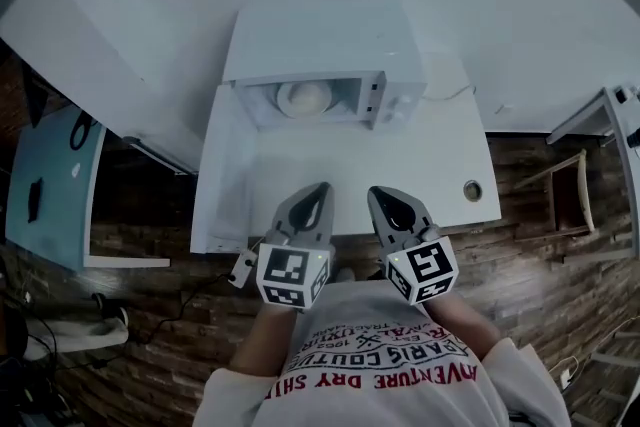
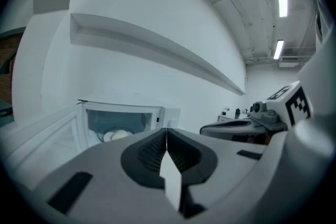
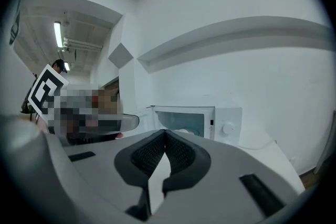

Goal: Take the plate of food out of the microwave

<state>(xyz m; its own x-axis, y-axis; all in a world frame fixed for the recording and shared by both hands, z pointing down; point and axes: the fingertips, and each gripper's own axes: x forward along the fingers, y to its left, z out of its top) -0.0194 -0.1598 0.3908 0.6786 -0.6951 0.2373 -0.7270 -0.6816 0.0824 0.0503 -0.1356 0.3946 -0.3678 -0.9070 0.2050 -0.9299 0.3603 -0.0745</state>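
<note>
1. My left gripper [image 1: 321, 187] and right gripper [image 1: 376, 194] are grey teardrop shells with dark ribbed pads [image 2: 149, 153].
2. Each has a cube [image 1: 293, 275] with black-and-white square markers.
3. I wear a white long-sleeved shirt [image 1: 385, 370] with red and black lettering.

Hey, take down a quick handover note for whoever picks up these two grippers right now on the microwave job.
Left gripper: shut, empty, held over the near edge of the table.
Right gripper: shut, empty, beside the left one.
Microwave: at the back of the table, door swung open to the left.
Plate of food: inside the microwave, not yet touched.
Done: the door is open.
Left: open the jaws, reach in, grip the plate, and bring it out onto the table.
</note>
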